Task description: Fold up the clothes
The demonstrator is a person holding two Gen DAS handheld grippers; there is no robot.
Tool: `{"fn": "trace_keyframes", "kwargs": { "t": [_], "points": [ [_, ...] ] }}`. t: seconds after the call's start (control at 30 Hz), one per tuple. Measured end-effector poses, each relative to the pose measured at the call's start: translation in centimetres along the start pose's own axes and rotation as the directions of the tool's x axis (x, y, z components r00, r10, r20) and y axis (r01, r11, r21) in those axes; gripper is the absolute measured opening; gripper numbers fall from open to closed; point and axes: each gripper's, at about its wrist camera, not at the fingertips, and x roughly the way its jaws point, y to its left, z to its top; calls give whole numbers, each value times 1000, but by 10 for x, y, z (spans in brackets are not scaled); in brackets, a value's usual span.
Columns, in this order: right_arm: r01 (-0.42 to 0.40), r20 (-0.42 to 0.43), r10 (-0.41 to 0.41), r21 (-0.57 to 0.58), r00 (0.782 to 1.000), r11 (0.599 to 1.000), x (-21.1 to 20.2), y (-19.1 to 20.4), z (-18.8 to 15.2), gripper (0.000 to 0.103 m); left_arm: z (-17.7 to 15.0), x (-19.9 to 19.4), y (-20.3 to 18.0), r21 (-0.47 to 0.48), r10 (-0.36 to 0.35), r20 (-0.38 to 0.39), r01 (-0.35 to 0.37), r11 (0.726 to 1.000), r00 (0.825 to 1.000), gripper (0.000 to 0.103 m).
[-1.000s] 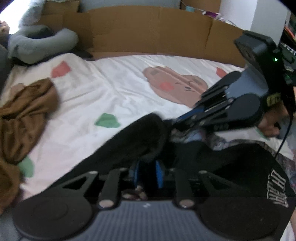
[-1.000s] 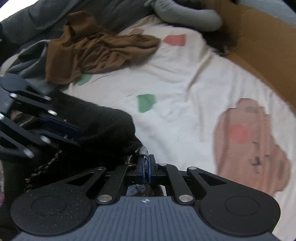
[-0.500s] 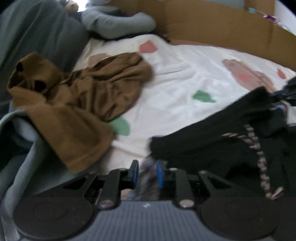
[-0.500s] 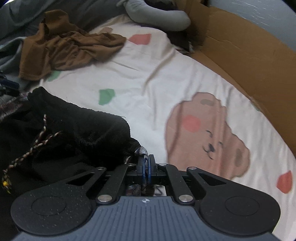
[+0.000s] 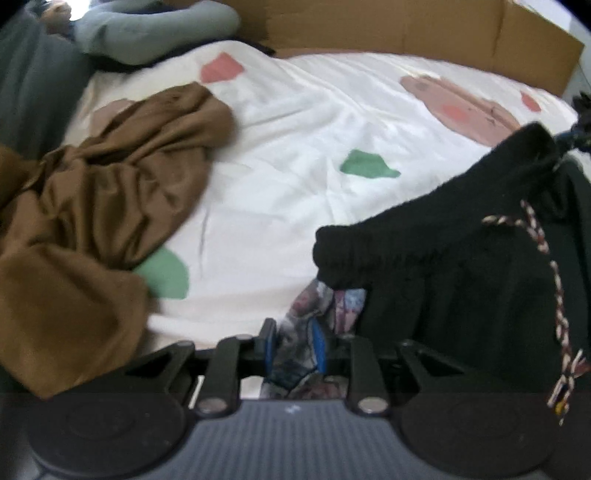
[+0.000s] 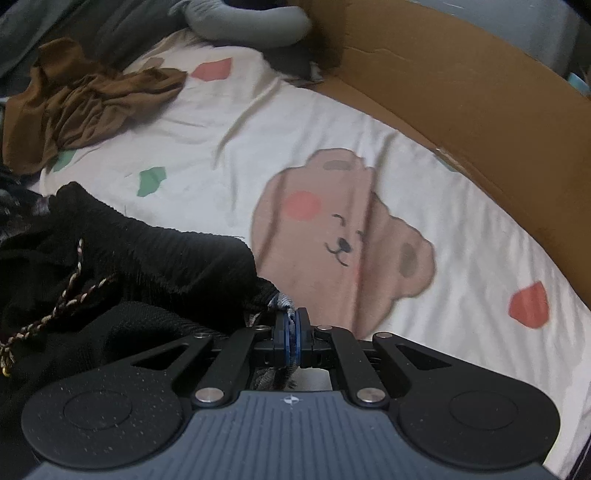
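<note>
Black shorts (image 5: 461, 266) with a braided drawstring (image 5: 554, 280) and a patterned lining hang stretched between my two grippers over the bed. My left gripper (image 5: 293, 345) is shut on the patterned lining at the left waistband corner. The shorts (image 6: 140, 266) show again in the right wrist view, where my right gripper (image 6: 291, 336) is pinched tight on the other waistband corner. A crumpled brown garment (image 5: 99, 206) lies to the left on the white sheet (image 5: 295, 122); in the right wrist view the brown garment (image 6: 81, 103) is at the far left.
The sheet (image 6: 406, 184) carries a bear print (image 6: 343, 236) and red and green patches. A cardboard wall (image 6: 480, 103) borders the bed on the far and right sides. A grey bolster pillow (image 5: 147, 29) lies at the head, with dark grey bedding (image 5: 33, 92) on the left.
The two grippers have pulled apart, spreading the shorts' waistband. The left view swung left, bringing the brown garment in and the right gripper out. The right view swung right toward the bear print.
</note>
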Motion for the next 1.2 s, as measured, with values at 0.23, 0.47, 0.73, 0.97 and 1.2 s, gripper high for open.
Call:
{"fn": "trace_keyframes", "kwargs": {
  "t": [0.23, 0.47, 0.73, 0.97, 1.2],
  "points": [
    [44, -13, -43, 56, 999, 997, -9, -23, -13, 0, 18, 19, -16, 20, -62, -9, 62, 998, 998, 31],
    [99, -33, -96, 112, 995, 989, -18, -47, -28, 0, 42, 34, -43, 124, -101, 22, 97, 987, 995, 44],
    [125, -50, -118, 168, 992, 978, -23, -64, -45, 0, 61, 43, -62, 205, -188, 11, 182, 962, 982, 7],
    [169, -45, -163, 186, 986, 968, -27, -72, -46, 0, 77, 33, -67, 193, -179, 92, 159, 968, 979, 3],
    [220, -7, -222, 164, 975, 962, -32, -89, -29, 0, 116, 25, -73, 212, -145, 182, 105, 972, 972, 2]
  ]
}}
